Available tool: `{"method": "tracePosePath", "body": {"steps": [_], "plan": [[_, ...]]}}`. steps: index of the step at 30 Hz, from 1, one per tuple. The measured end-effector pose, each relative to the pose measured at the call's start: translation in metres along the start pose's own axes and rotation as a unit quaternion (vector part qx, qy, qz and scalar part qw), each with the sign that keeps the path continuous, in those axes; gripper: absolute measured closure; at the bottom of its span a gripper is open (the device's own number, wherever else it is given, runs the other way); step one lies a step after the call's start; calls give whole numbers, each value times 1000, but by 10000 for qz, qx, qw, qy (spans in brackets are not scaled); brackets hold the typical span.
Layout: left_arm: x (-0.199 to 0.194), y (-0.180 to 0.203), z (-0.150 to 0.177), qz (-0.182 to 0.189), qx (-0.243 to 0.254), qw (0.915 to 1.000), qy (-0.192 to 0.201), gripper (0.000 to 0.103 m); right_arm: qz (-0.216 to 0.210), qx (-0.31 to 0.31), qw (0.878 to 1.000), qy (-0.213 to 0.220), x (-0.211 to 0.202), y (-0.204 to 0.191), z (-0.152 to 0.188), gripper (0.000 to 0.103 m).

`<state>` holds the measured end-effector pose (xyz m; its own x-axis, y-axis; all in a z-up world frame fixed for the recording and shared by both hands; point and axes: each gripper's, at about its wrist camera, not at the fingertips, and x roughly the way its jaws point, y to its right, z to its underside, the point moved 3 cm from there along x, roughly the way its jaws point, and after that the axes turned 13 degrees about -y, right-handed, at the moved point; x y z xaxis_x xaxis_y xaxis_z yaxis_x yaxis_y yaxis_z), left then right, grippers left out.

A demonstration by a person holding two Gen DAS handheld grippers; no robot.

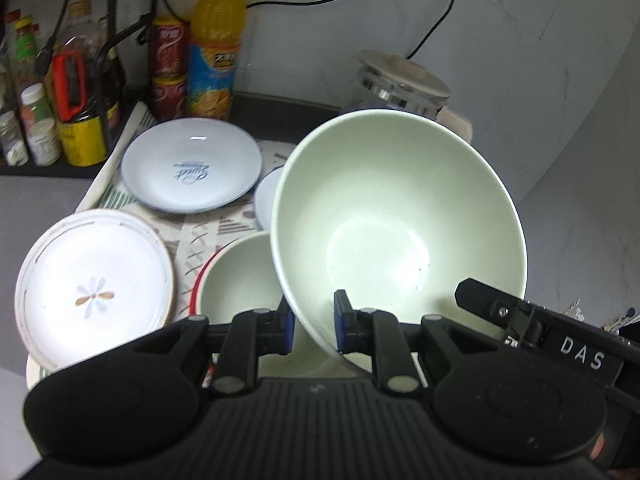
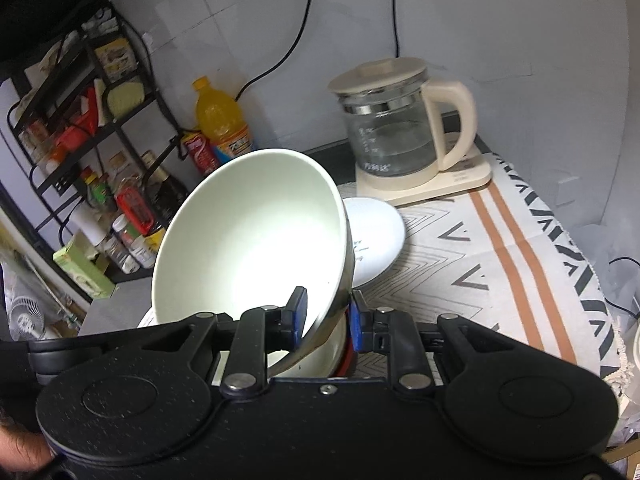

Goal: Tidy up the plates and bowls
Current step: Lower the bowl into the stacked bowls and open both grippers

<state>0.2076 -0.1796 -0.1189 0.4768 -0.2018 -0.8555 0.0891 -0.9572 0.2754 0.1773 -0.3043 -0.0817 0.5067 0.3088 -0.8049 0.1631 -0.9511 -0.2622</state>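
Note:
Both grippers hold one large pale green bowl [image 1: 400, 216] tilted in the air above the counter. My left gripper [image 1: 314, 326] is shut on its near left rim. My right gripper [image 2: 328, 320] is shut on its near right rim, and the bowl fills the right wrist view's middle [image 2: 252, 236]. Below it sits a smaller green bowl [image 1: 236, 276] on a red-rimmed plate [image 1: 199, 280]. A white flower plate [image 1: 94, 280] lies at left and a light blue plate [image 1: 192, 164] behind. Another white plate [image 2: 376, 236] lies behind the held bowl.
A glass kettle [image 2: 392, 132] on its cream base stands at the back right. An orange juice bottle [image 1: 214, 44], red cans [image 1: 170, 68] and a black rack of condiment bottles [image 1: 48, 112] line the back left. A patterned cloth [image 2: 500, 248] covers the counter.

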Motion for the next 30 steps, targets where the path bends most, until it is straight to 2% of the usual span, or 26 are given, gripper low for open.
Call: {"method": "tracePosePath", "body": {"steps": [4, 13, 24, 30], "plan": [[0, -11, 4, -10, -190, 9998, -103, 85, -60, -110, 9998, -158, 6, -7, 2, 80], [14, -23, 15, 104, -330, 9984, -439, 84, 124, -304, 9979, -557, 18, -13, 8, 80], [38, -38, 10, 120, -88, 9960, -884, 83, 376, -104, 9949, -933, 44, -22, 13, 76], [43, -43, 4, 116, 124, 9944, -1040, 75, 494, 207, 9941, -947, 52, -23, 12, 73]]}}
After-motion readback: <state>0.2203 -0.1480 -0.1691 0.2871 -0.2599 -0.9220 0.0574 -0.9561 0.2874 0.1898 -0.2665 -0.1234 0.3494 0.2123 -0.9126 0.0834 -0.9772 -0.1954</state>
